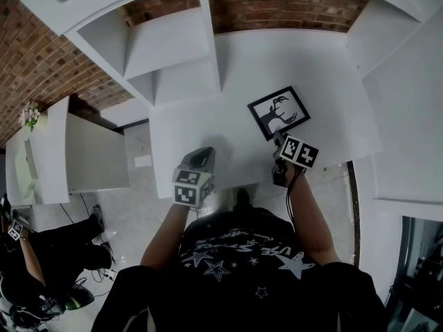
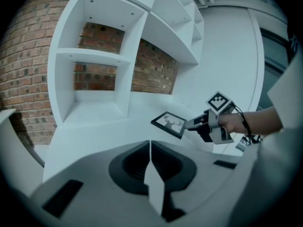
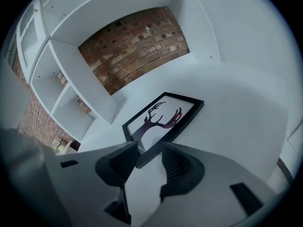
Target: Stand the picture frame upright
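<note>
The picture frame (image 1: 279,111) is black with a dark antler silhouette on white. It lies flat, face up, on the white desk (image 1: 304,61), and shows in the left gripper view (image 2: 169,124) and the right gripper view (image 3: 163,119) too. My right gripper (image 1: 278,142) is at the frame's near corner. Its jaws stand apart with that corner between them (image 3: 149,157), and the pads do not press on it. My left gripper (image 1: 201,154) hovers at the desk's front edge, left of the frame, shut with nothing in it (image 2: 150,148).
White cubby shelves (image 1: 159,54) stand on the desk's back left, before a brick wall (image 1: 277,5). A white side panel (image 1: 401,95) bounds the right. Another person (image 1: 41,254) sits on the floor far left, beside a low white cabinet (image 1: 83,158).
</note>
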`<state>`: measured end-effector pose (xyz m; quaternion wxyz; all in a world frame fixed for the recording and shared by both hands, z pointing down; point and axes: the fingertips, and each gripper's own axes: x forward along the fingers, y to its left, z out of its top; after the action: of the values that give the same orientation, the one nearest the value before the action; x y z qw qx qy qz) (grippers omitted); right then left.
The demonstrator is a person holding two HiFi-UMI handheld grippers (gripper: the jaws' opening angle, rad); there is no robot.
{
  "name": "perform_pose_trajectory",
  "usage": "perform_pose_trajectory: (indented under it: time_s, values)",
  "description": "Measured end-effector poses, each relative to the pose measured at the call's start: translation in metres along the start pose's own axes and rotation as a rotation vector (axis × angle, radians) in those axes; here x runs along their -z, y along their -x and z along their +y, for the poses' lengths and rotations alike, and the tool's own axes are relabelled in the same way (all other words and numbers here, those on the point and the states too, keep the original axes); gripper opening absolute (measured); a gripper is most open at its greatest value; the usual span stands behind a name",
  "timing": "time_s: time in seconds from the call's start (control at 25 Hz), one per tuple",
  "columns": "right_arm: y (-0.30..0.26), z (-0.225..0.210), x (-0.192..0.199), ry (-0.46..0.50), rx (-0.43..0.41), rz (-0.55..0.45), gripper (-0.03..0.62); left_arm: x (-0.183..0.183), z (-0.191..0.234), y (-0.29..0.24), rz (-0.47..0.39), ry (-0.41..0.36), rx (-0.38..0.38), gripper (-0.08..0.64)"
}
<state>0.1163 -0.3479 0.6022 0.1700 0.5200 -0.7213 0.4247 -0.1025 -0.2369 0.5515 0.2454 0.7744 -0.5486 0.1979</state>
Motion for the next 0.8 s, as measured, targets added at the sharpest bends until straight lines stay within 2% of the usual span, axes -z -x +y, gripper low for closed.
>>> perform_pose_trajectory:
  time_s: [0.2, 0.4, 0.52, 0.8]
  values:
    - [-0.011, 0.005, -0.004, 0.004, 0.0, 0.024, 0.181, -0.002, 0.002, 0.004, -0.004, 0.01, -0.024, 0.021]
    - [-0.021, -0.007, -0.007, 0.027, 0.122, 0.04, 0.233, -0.001, 0.01, 0.01, -0.008, 0.021, -0.052, 0.021]
    - [-0.024, -0.016, -0.008, 0.065, 0.197, 0.051, 0.235, -0.002, 0.012, 0.013, -0.012, 0.031, -0.061, 0.021]
    - [-0.029, -0.018, -0.008, 0.18, 0.288, 0.061, 0.235, 0.006, 0.02, 0.012, -0.002, 0.036, -0.082, 0.021]
